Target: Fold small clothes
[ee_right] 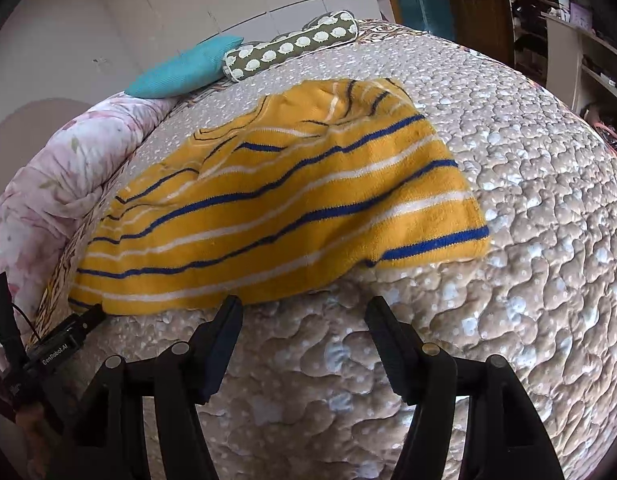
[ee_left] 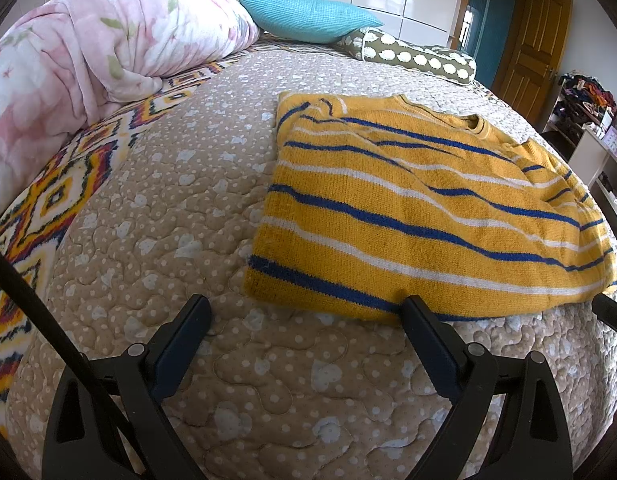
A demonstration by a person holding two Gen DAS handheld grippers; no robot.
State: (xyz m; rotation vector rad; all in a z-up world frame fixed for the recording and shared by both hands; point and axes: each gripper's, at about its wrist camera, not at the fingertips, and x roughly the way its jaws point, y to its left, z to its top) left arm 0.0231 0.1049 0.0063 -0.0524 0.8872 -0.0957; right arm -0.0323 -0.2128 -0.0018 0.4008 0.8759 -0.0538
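Observation:
A small yellow sweater (ee_left: 420,208) with blue and white stripes lies flat on the beige quilted bed cover (ee_left: 180,216), sleeves folded in. My left gripper (ee_left: 304,308) is open and empty, just short of the sweater's near hem at its left corner; its right finger (ee_left: 424,328) touches the hem edge. In the right wrist view the sweater (ee_right: 284,204) lies ahead. My right gripper (ee_right: 304,308) is open and empty, its tips at the near hem. The left gripper's tip (ee_right: 90,318) shows at the sweater's far left corner.
A pink floral duvet (ee_left: 80,64), a turquoise pillow (ee_left: 308,16) and an olive bolster with white shapes (ee_left: 420,58) lie along the head of the bed. Shelves with clutter (ee_left: 588,120) stand at the right. A wooden door (ee_left: 536,48) is beyond.

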